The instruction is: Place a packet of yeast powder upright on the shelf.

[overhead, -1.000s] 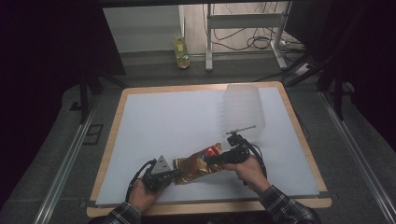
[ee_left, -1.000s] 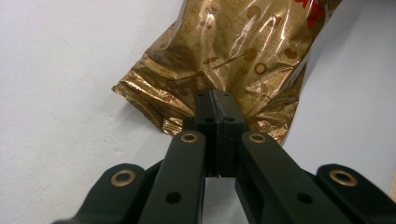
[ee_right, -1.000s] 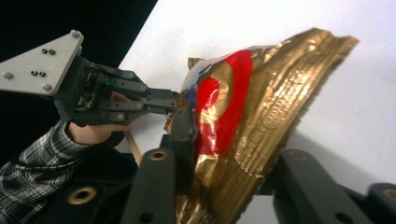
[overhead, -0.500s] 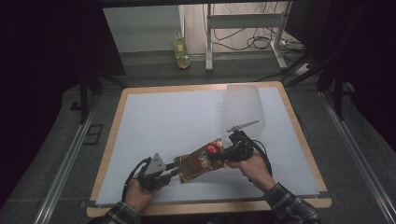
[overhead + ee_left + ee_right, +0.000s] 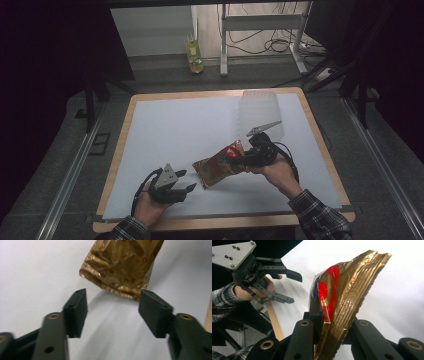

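Observation:
A crumpled gold snack bag [image 5: 219, 169] with a red and blue mark hangs tilted over the white mat, its right end higher. My right gripper [image 5: 241, 156] is shut on that upper end; in the right gripper view the pads pinch the bag [image 5: 348, 287] at the gripper [image 5: 332, 323]. My left gripper [image 5: 189, 181] sits low at the front left, jaws apart after just opening, nothing between them. In the left gripper view the bag's lower edge [image 5: 120, 265] hangs just past the gripper [image 5: 113, 301]. The right gripper view also catches the left gripper [image 5: 294, 288] with its jaws spread.
A translucent plastic container [image 5: 260, 112] stands at the back right of the white mat [image 5: 170, 125]. The table's wooden rim [image 5: 220, 222] runs along the front. Beyond the table, a yellow-green bottle [image 5: 195, 57] and a metal stand [image 5: 260, 30] are on the floor.
The left gripper has let go of the bag's lower end and opened. The right gripper has risen with the bag, tilting it up to the right.

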{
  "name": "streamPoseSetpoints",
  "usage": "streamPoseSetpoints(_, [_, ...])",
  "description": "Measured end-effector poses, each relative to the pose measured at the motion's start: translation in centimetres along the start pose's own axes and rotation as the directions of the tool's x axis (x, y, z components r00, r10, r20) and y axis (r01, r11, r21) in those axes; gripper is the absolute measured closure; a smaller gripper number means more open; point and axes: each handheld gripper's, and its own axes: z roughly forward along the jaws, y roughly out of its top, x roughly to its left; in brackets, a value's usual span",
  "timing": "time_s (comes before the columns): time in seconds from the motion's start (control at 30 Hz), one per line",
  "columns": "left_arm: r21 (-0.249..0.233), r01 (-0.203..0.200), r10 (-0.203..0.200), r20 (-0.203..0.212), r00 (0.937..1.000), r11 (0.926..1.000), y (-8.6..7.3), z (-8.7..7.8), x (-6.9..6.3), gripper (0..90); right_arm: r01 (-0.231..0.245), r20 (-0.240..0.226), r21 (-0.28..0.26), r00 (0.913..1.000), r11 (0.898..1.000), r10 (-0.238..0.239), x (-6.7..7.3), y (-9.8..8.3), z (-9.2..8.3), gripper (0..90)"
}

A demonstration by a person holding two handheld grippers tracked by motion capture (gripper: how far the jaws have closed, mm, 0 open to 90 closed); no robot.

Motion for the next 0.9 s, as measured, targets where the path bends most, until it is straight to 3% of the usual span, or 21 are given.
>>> streamPoseSetpoints(0.23, [-0.013,-0.01,0.01,0.009,0.9999,0.9999,0.1,0.1,-0.1,26.6,0.062,0.053,0.01,0.9967,0.998,-0.062,0.0,1.0,-1.3,77.1])
streamPoseSetpoints(0.4, [-0.034,0.036,-0.036,0.018,0.9992,0.9988,0.1,0.1,0.2,17.8,0.097,0.087,0.029,0.9913,0.995,-0.099,0.1,1.6,-1.7,77.0])
streamPoseSetpoints(0.57, [-0.032,0.048,-0.047,0.025,0.9986,0.9983,0.1,0.1,0.3,9.4,0.12,0.097,0.046,0.9875,0.992,-0.124,0.0,2.0,-2.1,77.1])
streamPoseSetpoints(0.9, [-0.019,0.046,-0.045,0.025,0.9987,0.9988,0.0,0.3,0.4,4.9,0.219,0.109,0.092,0.9676,0.972,-0.228,0.2,3.3,-3.6,77.2])
